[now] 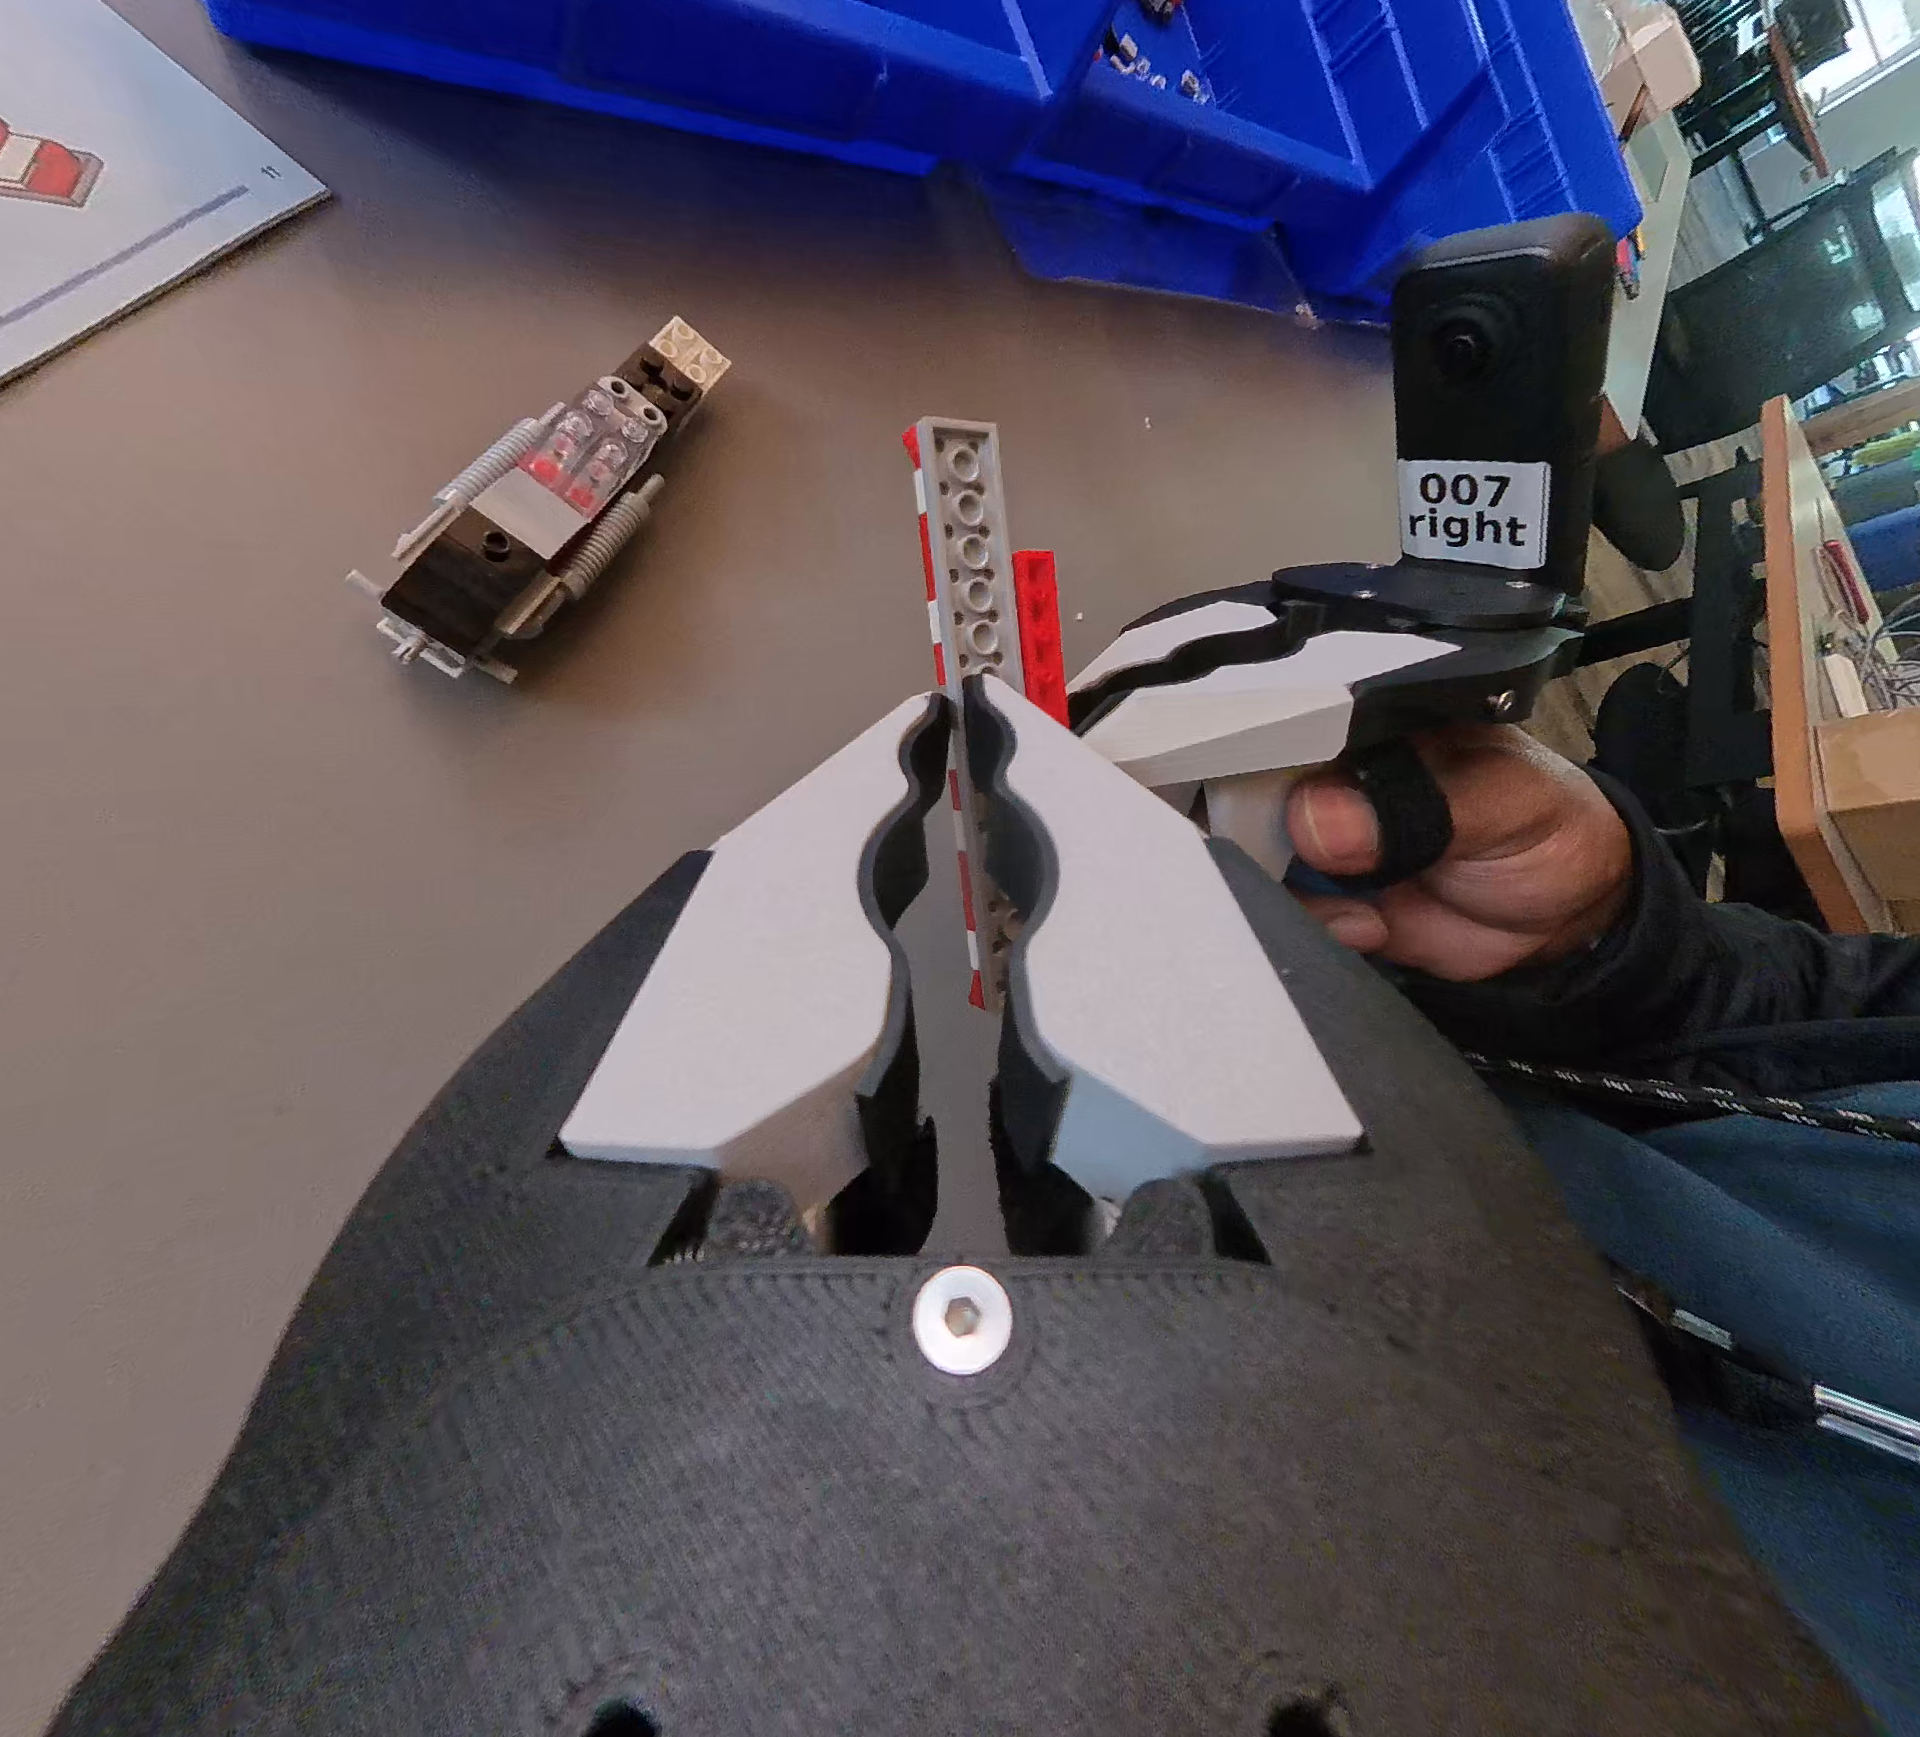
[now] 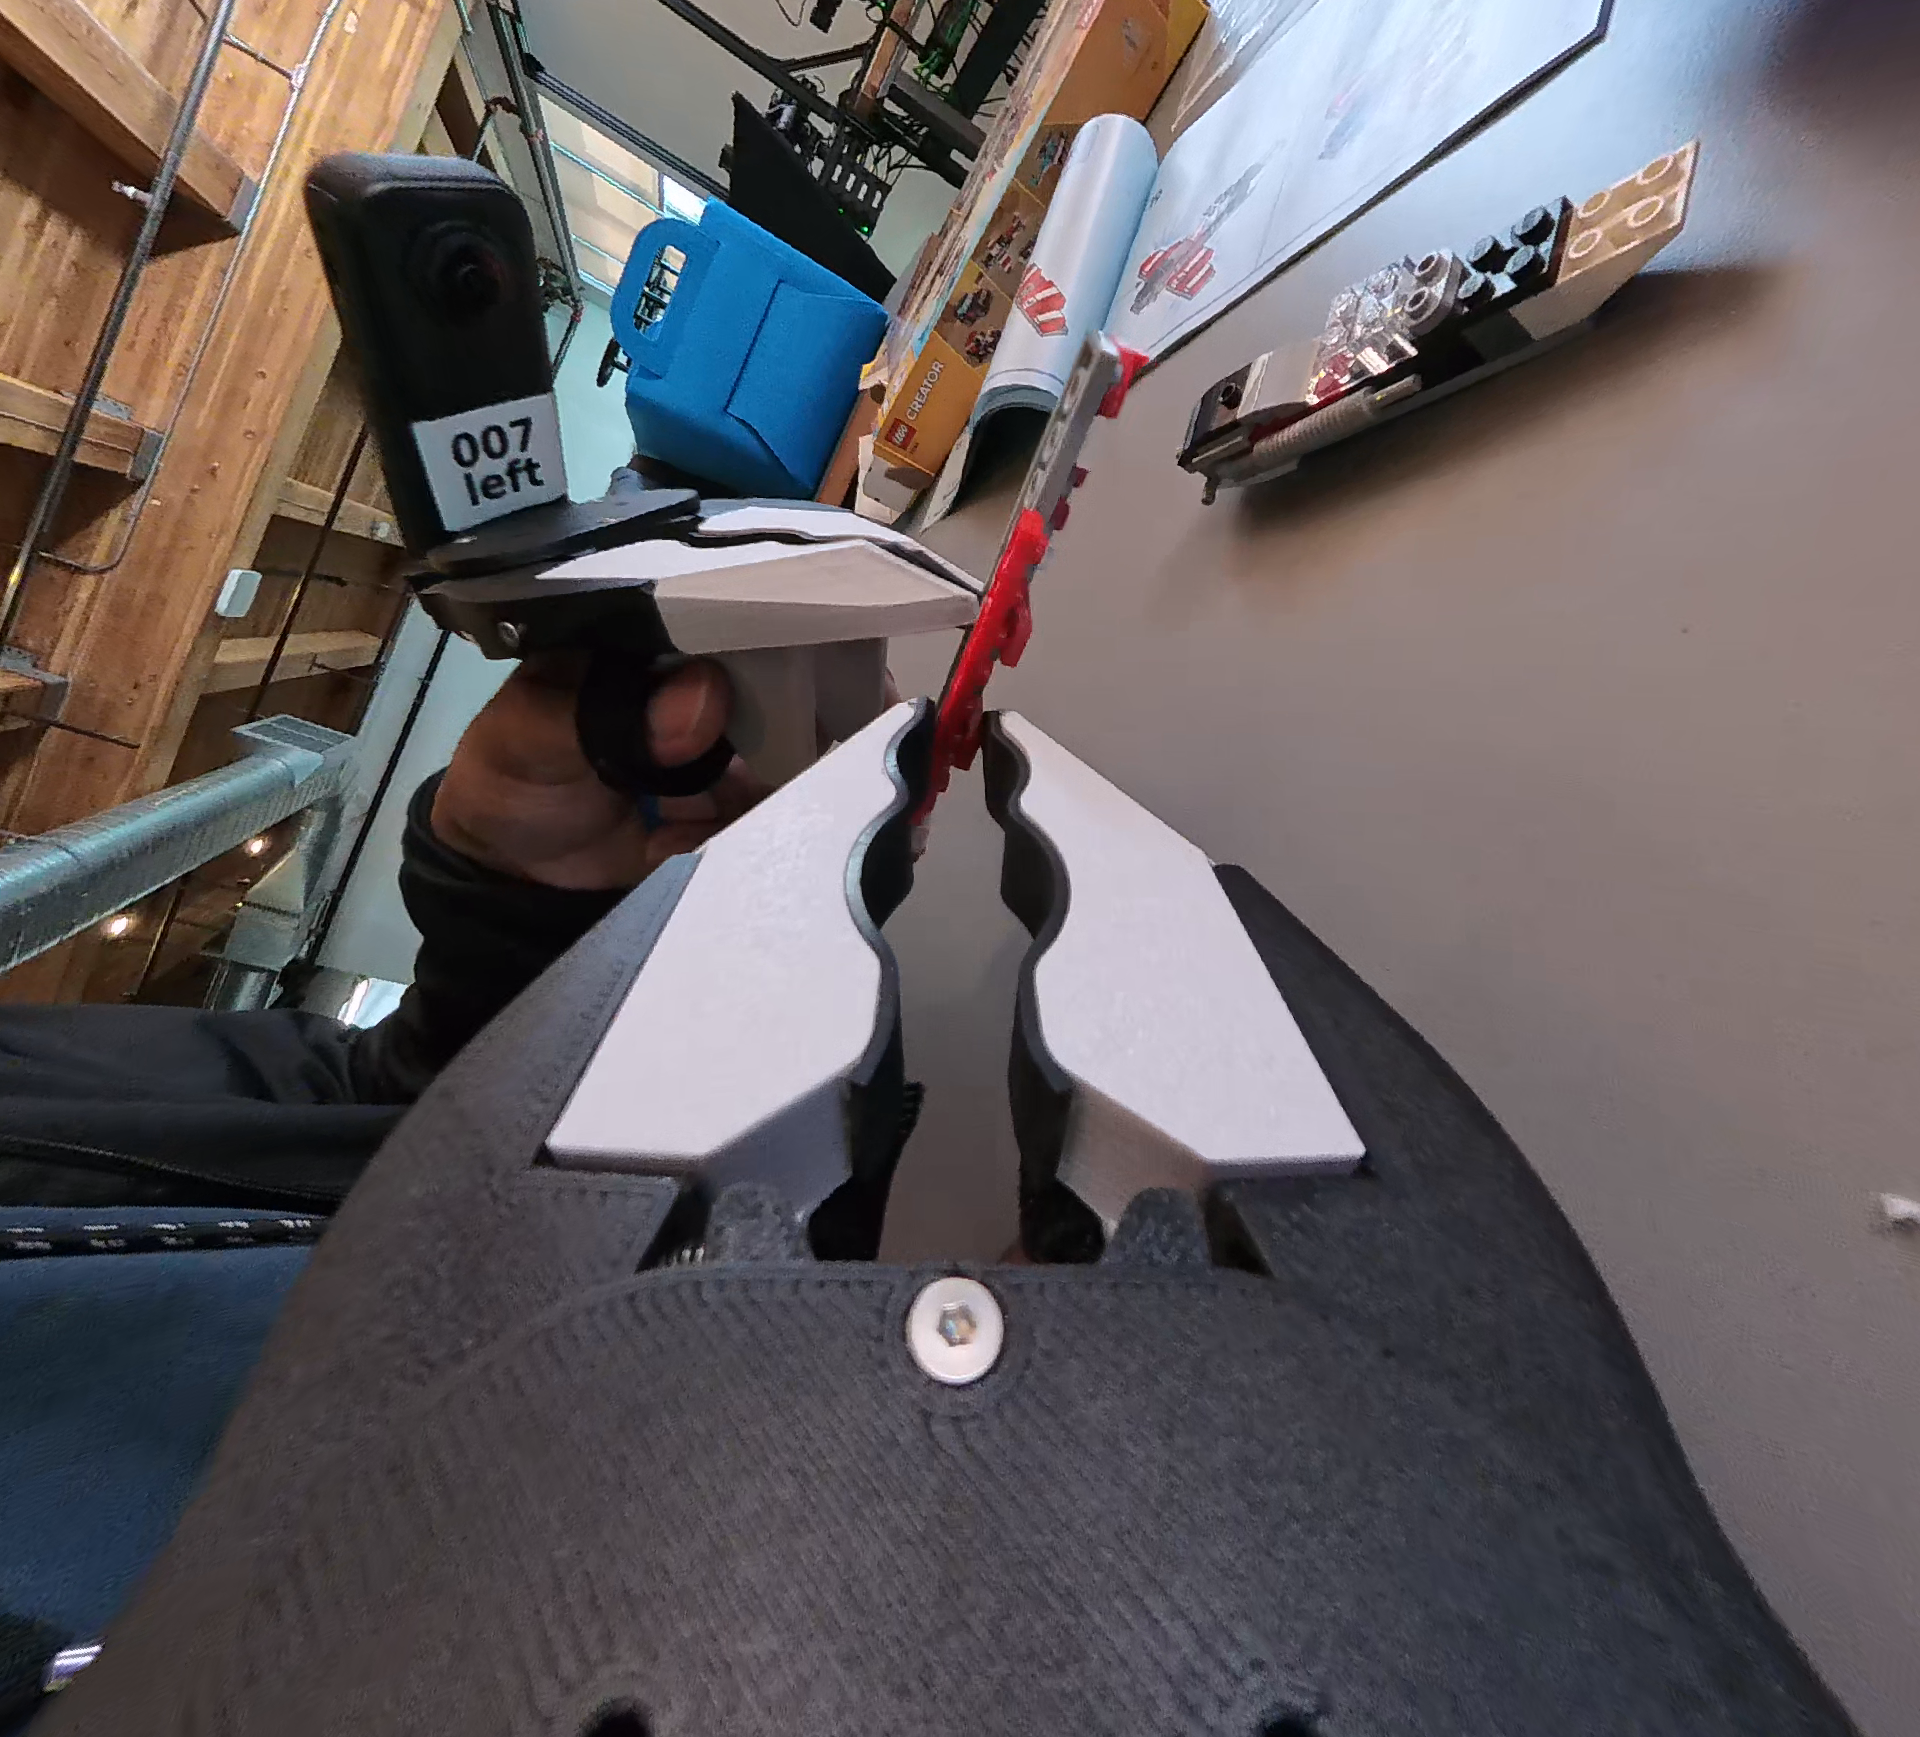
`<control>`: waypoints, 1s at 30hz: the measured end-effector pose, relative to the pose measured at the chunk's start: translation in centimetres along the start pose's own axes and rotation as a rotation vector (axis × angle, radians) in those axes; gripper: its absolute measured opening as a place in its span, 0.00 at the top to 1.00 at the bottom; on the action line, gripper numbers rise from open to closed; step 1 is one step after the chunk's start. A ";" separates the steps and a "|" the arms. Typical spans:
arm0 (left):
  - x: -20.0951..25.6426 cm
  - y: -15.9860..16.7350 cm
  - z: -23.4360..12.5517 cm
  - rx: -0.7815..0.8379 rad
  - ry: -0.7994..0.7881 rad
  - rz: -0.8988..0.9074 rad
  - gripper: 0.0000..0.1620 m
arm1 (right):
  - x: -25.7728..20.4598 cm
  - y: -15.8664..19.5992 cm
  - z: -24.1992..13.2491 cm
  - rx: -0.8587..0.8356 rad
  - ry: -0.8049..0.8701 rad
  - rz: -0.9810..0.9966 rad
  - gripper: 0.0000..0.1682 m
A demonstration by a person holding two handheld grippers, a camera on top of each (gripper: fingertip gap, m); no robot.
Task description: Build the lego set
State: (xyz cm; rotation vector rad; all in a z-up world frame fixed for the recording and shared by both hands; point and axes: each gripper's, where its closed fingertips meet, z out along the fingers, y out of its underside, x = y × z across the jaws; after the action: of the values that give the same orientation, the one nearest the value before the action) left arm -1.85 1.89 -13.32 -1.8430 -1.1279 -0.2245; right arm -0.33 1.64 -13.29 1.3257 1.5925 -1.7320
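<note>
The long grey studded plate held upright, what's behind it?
Behind the long grey studded plate a red plate stands against it, gripped by the right tongs. Its lower end is hidden behind the left tongs.

My left gripper (image 1: 958, 711) has pale grey fingers with dark wavy inner pads on a black ribbed body. The long plate (image 1: 966, 544) it clamps is light grey, edged in red and white stripes. My right gripper (image 2: 951, 731) wears the same colours around a red piece (image 2: 997, 617). The worktop (image 1: 260, 752) is plain brownish grey, the bins (image 1: 644, 14) bright blue, and the small model (image 1: 540, 513) black, grey and clear with red spots.
</note>
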 end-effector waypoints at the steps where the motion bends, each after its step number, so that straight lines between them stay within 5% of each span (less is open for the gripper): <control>1: 0.1 -0.1 0.0 0.006 0.006 -0.004 0.98 | 0.0 -0.1 0.0 0.004 -0.002 0.000 0.96; 30: 2.6 -1.7 -1.4 0.128 0.267 -0.127 0.97 | -2.1 -1.3 -0.7 0.055 -0.106 -0.050 0.97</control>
State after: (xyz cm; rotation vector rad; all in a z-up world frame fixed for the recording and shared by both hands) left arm -1.27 2.60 -10.03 -1.5772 -1.0473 -0.4481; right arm -0.17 2.02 -10.73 1.2082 1.5413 -1.8560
